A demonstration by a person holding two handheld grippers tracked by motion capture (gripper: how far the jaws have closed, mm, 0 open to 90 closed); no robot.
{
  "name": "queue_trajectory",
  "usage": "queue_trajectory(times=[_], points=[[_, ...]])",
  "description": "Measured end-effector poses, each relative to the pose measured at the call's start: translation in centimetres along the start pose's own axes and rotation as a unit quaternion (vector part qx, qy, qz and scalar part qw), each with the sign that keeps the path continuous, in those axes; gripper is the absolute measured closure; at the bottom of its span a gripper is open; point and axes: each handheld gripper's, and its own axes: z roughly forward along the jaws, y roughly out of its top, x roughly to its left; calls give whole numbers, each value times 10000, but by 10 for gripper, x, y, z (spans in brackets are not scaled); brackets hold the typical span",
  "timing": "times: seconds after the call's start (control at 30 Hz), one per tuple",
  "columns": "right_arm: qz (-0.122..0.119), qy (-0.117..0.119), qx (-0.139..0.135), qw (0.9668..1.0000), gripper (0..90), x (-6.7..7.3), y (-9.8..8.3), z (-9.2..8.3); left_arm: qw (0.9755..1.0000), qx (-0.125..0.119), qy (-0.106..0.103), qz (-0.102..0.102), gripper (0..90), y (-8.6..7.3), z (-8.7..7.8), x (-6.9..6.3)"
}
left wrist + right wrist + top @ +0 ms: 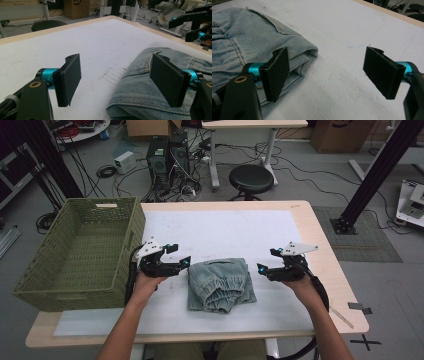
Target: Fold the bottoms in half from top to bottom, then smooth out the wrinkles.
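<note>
A folded pair of light-blue denim jeans [220, 285] lies on the white mat near the table's front middle. My left gripper [184, 264] is open just off the jeans' left edge; in the left gripper view [117, 81] its jaws stand wide apart, the right one over the denim [142, 92]. My right gripper [262, 269] is open just off the jeans' right edge. In the right gripper view [332, 72] the jaws are spread, the left one above the folded corner of the jeans [244, 42]. Nothing is gripped.
A green woven basket [80, 251] stands empty at the table's left, overhanging the edge. The white mat [225, 232] covers most of the wooden table. A black stool [251, 179], computer towers and cables sit on the floor beyond.
</note>
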Motion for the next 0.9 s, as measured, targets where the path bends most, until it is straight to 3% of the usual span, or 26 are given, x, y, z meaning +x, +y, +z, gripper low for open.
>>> queue_trajectory(times=[0.43,0.5,0.53,0.7,0.9], points=[[-2,-16,-11,10000,219,2,2,-1,10000,8,53,-43,254,-2,-3,1],[4,-18,-1,10000,219,2,2,0,9997,102,233,43,254,-3,-2,1],[-11,-26,4,10000,219,2,1,0,9996,135,264,-9,254,-4,-2,3],[29,-20,-3,10000,219,1,-1,2,9991,325,271,-52,266,-9,0,4],[6,5,29,10000,220,5,-6,1,9978,568,303,-155,378,-20,-1,3]])
